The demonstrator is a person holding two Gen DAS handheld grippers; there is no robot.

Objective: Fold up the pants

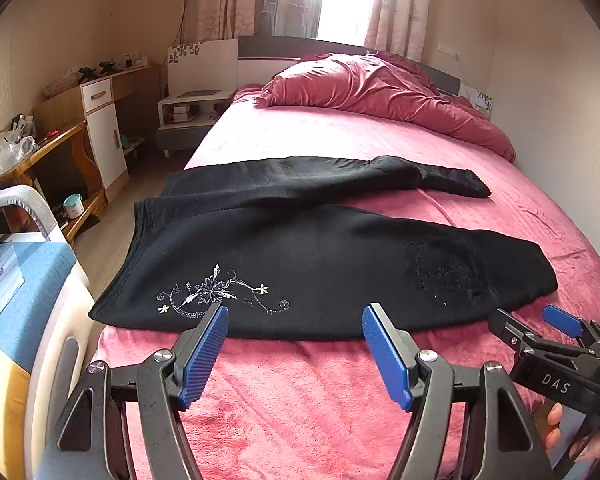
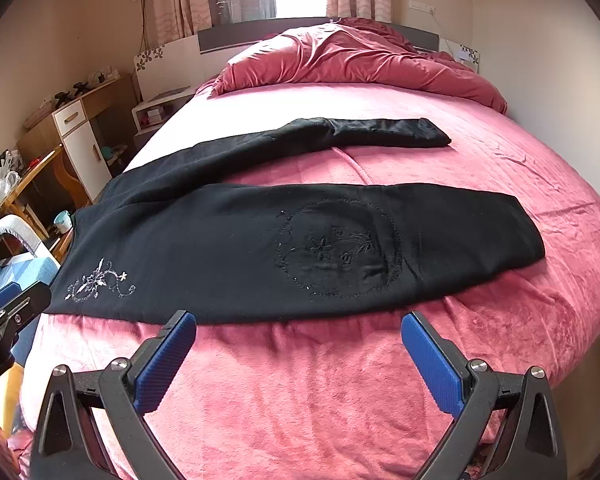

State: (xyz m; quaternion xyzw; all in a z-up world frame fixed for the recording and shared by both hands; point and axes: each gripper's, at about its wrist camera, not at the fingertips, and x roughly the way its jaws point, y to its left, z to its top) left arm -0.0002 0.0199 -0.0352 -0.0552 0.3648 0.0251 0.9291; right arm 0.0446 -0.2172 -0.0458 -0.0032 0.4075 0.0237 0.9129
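I see the pants spread across the bed; my left gripper and right gripper gape empty at their near edge.

I see both wrist views looking low along their fingers from the foot of the bed toward the headboard. Both sit near the pants, which lie just beyond the fingertips and fill the shared middle ground.

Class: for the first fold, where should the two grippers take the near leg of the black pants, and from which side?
Probably the near long edge of the black pants, approached low from the bed's foot: left gripper near the waistband, right gripper toward the cuff. Both jaws are open facing that flat-lying edge.
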